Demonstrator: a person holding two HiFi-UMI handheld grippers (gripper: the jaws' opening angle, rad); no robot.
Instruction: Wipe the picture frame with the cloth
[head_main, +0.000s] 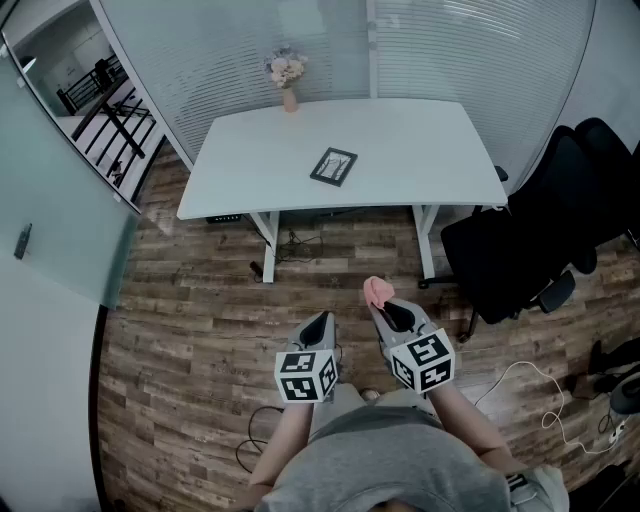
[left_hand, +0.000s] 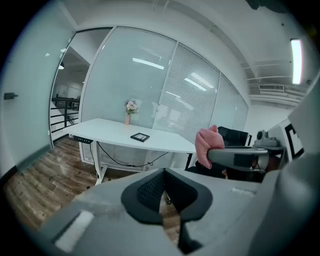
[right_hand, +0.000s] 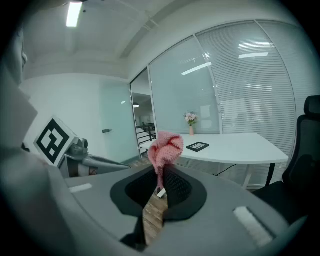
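Much open wooden floor (head_main: 200, 330) separated the person from the white counter (head_main: 420, 140), so the step in hand was judged to be the approach, with wiping not yet begun. A glass partition (head_main: 60, 200) bounded the left side. A black office chair (head_main: 520, 240) crowded the counter's right end, while its near edge stood free. The left hand-held gripper (head_main: 320, 322) was closed on nothing. The picture frame (head_main: 333, 166) lay flat near the counter's middle, away from every edge. The right hand-held gripper (head_main: 383, 312) was clamped on the pink cloth (head_main: 377, 291), which bunched above its jaws. The next move probably called for stepping forward, left of the chair, then lowering the cloth onto the frame.
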